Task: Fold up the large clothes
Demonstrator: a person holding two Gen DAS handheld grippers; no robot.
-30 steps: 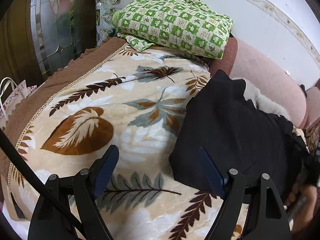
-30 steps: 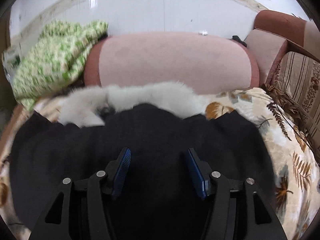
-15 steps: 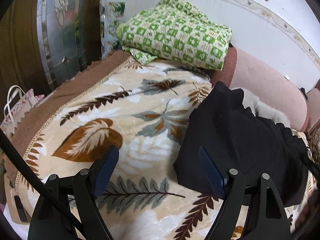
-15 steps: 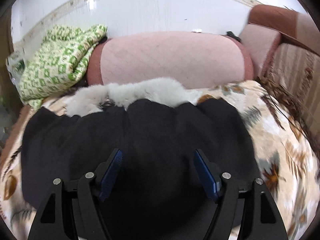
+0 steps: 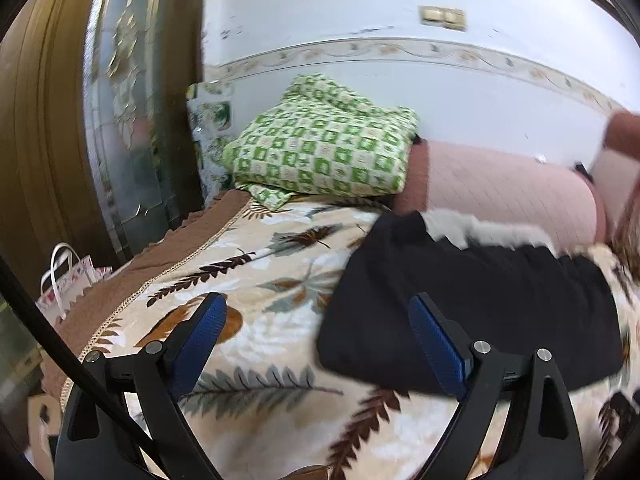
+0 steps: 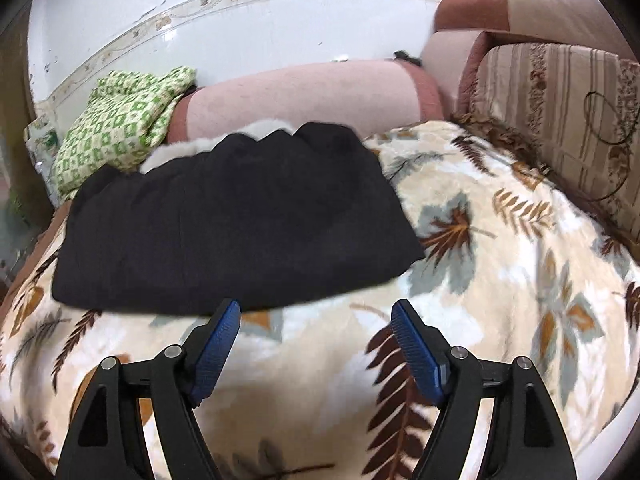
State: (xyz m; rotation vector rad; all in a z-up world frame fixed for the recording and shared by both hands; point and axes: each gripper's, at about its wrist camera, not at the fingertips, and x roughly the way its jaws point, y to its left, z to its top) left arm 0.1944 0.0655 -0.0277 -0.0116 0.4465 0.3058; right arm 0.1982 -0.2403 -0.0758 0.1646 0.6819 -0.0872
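A black garment [image 6: 236, 220] with a white fur trim [image 6: 256, 130] lies folded into a rough rectangle on a leaf-print blanket [image 6: 500, 272]. It also shows in the left wrist view [image 5: 480, 304], with the trim [image 5: 484, 228] at its far edge. My right gripper [image 6: 316, 320] is open and empty, held above the blanket just in front of the garment's near edge. My left gripper [image 5: 316, 316] is open and empty, near the garment's left near corner; its right finger [image 5: 436, 344] overlaps the black cloth in the image.
A green checked folded blanket [image 5: 324, 152] lies at the back left against a pink sofa cushion [image 6: 304, 92]. A striped floral cushion [image 6: 560, 100] stands at the right. A wooden and glass door [image 5: 120, 100] and a paper bag [image 5: 68, 280] are at the left.
Both grippers have pulled back and up from the garment. The right gripper, earlier over the black cloth with its jaws narrower, has opened wider and now hangs over bare blanket in front of it.
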